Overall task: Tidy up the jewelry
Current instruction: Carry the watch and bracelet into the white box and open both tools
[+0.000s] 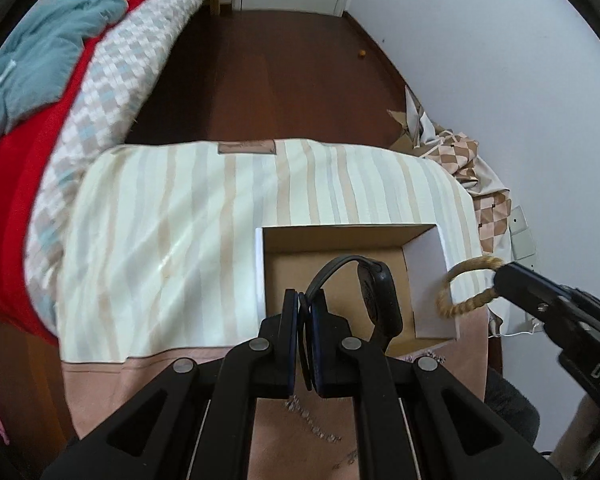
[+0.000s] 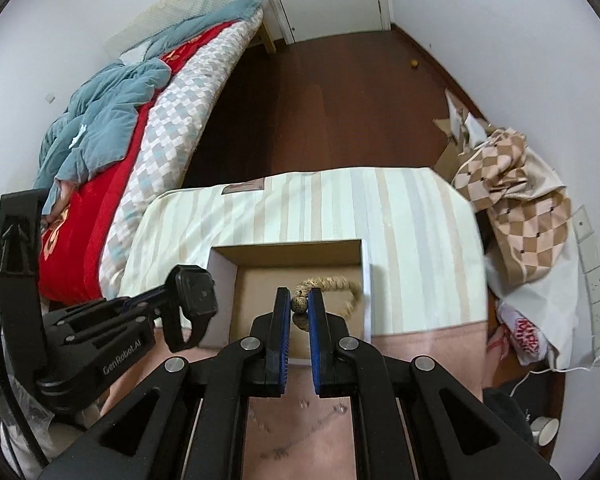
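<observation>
An open cardboard box (image 1: 332,240) (image 2: 284,251) sits on a striped cloth over a table. My left gripper (image 1: 304,300) is shut on the strap of a black smartwatch (image 1: 380,292) and holds it over the box; the watch also shows in the right wrist view (image 2: 194,292) at the box's left edge. My right gripper (image 2: 299,300) is shut on a tan beaded bracelet (image 2: 332,284) above the box's right side. In the left wrist view the bracelet (image 1: 460,304) hangs from the right gripper (image 1: 500,280) just outside the box's right wall.
The striped cloth (image 1: 180,240) covers the table beyond and left of the box. A bed with red, checked and blue-grey bedding (image 2: 112,152) stands to the left. A pile of checked fabric and bags (image 2: 516,216) lies against the right wall. Dark wood floor (image 2: 320,112) lies beyond.
</observation>
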A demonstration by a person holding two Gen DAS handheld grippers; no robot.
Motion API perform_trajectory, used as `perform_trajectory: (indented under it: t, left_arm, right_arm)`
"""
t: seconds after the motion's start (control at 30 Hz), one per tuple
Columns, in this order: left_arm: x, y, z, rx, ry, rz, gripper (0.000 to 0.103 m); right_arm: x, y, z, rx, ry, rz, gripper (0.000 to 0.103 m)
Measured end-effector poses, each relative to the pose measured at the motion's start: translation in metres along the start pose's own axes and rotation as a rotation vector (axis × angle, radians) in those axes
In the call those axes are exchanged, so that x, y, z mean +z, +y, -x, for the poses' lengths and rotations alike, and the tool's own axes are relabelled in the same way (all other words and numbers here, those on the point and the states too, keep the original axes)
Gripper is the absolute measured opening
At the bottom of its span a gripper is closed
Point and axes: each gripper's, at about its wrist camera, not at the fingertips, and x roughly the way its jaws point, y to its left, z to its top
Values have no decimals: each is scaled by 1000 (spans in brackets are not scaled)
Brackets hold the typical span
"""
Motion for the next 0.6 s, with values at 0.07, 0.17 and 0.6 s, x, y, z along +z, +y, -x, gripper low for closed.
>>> perform_trajectory:
  t: [0.07,0.17,0.6]
  left_arm:
    - [6,3,-13,-12,24,12,4]
    - [13,9,-29,-35,54,51,8]
    - [21,3,-20,5,24,67,84]
  right_arm:
    - [6,-3,-16,11,20,-12,9]
    - [11,-10,-44,62,67,-39,9]
    - [9,-30,-83,63,163,-42,62]
